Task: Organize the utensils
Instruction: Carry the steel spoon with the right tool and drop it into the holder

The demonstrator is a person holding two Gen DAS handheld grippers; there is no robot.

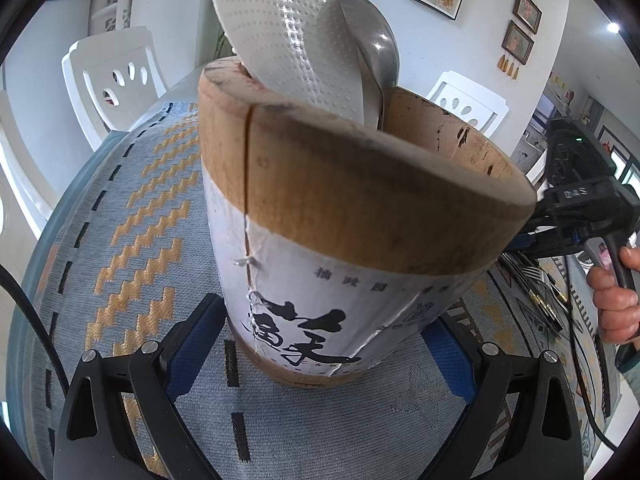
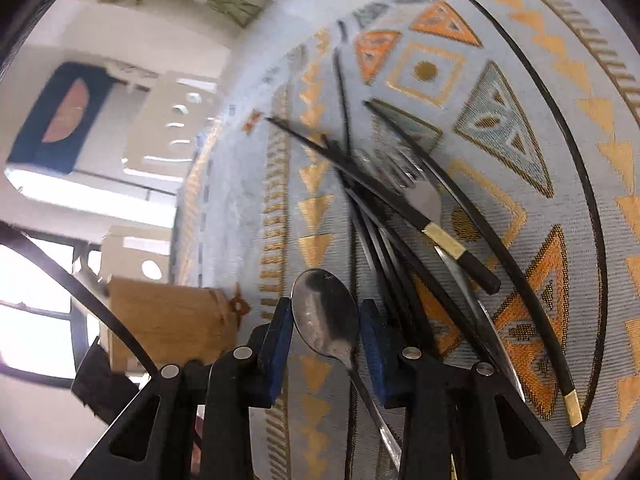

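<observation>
Two grippers are at work on your patterned cloth. Your left gripper has its blue pads pressed on either side of the wooden holder, low down by its white label, and the holder stands upright on the cloth. A white rice paddle and a grey ladle already stand in it, leaning toward the far rim. Your right gripper has a metal spoon between its pads: the left pad touches the bowl's edge, while a thin gap shows at the right pad, so you cannot tell whether the grip is firm. The spoon's handle runs back under the right finger. Just beyond the spoon, black chopsticks lie crossed in a loose pile over a fork on the cloth. In the left view your hand shows at the right edge
</observation>
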